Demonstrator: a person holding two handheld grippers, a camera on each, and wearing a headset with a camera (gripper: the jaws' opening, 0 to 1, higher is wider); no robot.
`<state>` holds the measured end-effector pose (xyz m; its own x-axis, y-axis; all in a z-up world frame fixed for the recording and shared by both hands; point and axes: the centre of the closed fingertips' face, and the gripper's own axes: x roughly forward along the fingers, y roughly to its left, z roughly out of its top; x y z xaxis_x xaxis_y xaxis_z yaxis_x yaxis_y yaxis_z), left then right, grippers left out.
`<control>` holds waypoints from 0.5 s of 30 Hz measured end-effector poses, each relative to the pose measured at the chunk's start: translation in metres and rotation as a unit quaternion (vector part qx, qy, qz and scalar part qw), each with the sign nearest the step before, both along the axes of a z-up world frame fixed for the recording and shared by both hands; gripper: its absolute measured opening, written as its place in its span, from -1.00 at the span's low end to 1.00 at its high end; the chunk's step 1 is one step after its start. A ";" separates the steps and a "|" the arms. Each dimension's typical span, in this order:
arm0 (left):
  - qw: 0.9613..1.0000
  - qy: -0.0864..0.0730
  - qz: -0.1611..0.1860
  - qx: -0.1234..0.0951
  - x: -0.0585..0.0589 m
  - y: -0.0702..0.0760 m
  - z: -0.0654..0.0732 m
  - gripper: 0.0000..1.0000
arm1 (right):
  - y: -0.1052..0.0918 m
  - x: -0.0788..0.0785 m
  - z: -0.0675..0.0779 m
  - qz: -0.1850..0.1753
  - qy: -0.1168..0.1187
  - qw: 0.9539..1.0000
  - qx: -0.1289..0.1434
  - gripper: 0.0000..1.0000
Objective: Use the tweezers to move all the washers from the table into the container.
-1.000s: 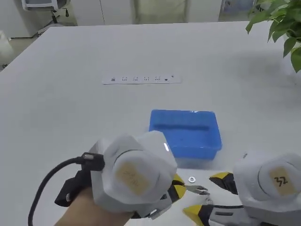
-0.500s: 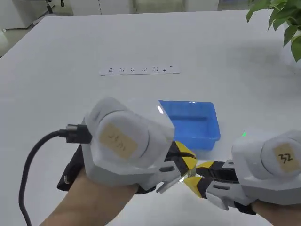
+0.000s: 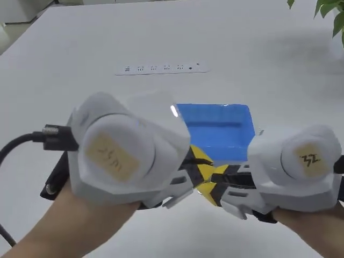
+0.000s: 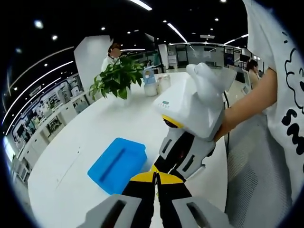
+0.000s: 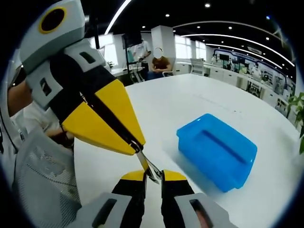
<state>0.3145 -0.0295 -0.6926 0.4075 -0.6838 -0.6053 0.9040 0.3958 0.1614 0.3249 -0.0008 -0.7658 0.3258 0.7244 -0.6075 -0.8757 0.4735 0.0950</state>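
Over a white table point(image 5: 190, 102), in the right gripper view, the left gripper point(image 5: 135, 145) reaches in from the left, its yellow wedge-shaped jaws closed tight on slim steel tweezers point(image 5: 146, 164). The tweezers' pointed tip dips into the narrow gap between the jaws of the right gripper point(image 5: 154, 178), which stand slightly apart; whether they touch the metal is unclear. Further right sits the container point(image 5: 205, 160), near both grippers but apart from them. This looks like a hand-over or regrip, so the right jaws should close squarely on the flat, springy arms, back from the tip, before the left lets go; thin polished steel could twist or slip. The tabletop is smooth and matte, the jaws are hard plastic, and the container is a glossy blue rectangular tub with rounded corners and low walls.
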 end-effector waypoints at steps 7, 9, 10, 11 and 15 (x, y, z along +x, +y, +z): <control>1.000 0.006 0.014 0.013 0.006 0.011 -0.012 -1.00 | 0.010 0.004 -0.012 0.000 0.019 1.000 0.010 -0.84; 1.000 0.006 0.016 0.017 0.007 0.013 -0.014 -1.00 | 0.013 0.006 -0.014 -0.006 0.031 0.999 0.020 -0.83; 1.000 0.006 0.016 0.017 0.007 0.014 -0.015 -1.00 | 0.013 0.006 -0.015 -0.006 0.034 0.999 0.021 -0.83; 1.000 0.008 0.018 0.016 0.009 0.015 -0.017 -1.00 | 0.014 0.007 -0.016 -0.005 0.036 0.999 0.018 -0.83; 0.999 0.018 0.025 0.021 0.011 0.021 -0.023 -1.00 | 0.014 0.007 -0.023 -0.003 0.045 0.999 0.015 -0.82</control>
